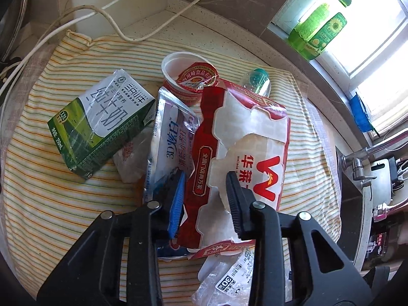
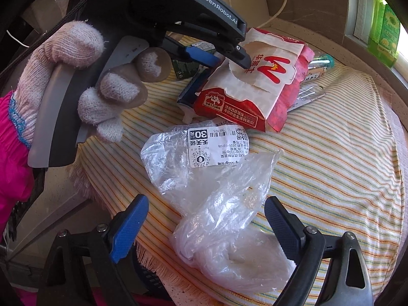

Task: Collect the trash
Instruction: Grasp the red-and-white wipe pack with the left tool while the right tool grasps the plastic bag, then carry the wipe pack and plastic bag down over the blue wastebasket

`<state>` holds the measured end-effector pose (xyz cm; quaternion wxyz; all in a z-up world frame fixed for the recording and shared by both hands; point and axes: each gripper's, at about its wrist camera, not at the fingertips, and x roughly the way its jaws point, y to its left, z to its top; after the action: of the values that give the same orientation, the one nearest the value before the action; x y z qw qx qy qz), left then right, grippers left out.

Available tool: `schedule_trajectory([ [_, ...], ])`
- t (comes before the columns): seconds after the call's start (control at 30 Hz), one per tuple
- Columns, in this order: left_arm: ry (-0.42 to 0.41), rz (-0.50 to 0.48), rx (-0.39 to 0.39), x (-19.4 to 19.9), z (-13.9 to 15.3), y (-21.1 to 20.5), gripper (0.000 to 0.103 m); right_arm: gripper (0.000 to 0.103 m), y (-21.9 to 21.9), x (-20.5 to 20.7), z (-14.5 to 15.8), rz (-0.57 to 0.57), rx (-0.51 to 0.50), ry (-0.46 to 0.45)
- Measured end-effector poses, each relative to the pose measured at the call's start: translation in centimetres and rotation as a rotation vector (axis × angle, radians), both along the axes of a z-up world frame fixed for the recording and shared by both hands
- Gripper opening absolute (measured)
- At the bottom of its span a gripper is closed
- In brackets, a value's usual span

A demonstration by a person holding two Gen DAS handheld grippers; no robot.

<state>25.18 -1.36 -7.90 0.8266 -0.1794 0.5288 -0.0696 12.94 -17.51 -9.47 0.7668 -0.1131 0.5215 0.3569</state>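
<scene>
A red and white paper takeaway bag [image 1: 250, 137] [image 2: 255, 86] lies on the striped cloth [image 1: 63, 204] [image 2: 331, 165]. My left gripper [image 1: 206, 178] [image 2: 229, 62] pinches its near edge between the blue pad and the black finger. Around the bag lie a green milk carton [image 1: 99, 125], a silver pouch [image 1: 170, 137], a red yoghurt cup [image 1: 183, 74] and a small clear bottle [image 1: 257, 79]. A crumpled clear plastic bag [image 2: 211, 186] [image 1: 229, 280] with a white label lies nearer. My right gripper [image 2: 206, 227] stands open around it, pads apart from the plastic.
A hand in a white knit glove [image 2: 76, 76] with a pink sleeve holds the left gripper. White cables [image 1: 114, 25] run along the back of the counter. Green bottles [image 1: 316, 33] stand on the windowsill. A sink with a tap [image 1: 357, 163] lies to the right.
</scene>
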Motion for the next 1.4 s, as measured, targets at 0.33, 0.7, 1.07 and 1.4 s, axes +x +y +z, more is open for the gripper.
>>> schedule_trajectory([
  [0.33, -0.018, 0.034, -0.002, -0.5, 0.1, -0.5, 0.025, 0.045, -0.2, 1.1, -0.6, -0.012, 0.008, 0.057],
  [0.7, -0.093, 0.105, 0.008, -2.3, 2.8, 0.7, 0.024, 0.029, -4.8, 2.2, 0.2, -0.07, 0.113, 0.089],
  [1.07, -0.124, 0.201, 0.019, -7.2, 4.2, 2.1, 0.024, 0.029, -9.0, 3.1, 2.0, -0.141, 0.204, 0.094],
  [1.4, -0.127, 0.314, 0.009, -13.9, 4.5, 3.0, 0.024, 0.029, -11.2, 3.2, 3.0, -0.138, 0.254, 0.095],
])
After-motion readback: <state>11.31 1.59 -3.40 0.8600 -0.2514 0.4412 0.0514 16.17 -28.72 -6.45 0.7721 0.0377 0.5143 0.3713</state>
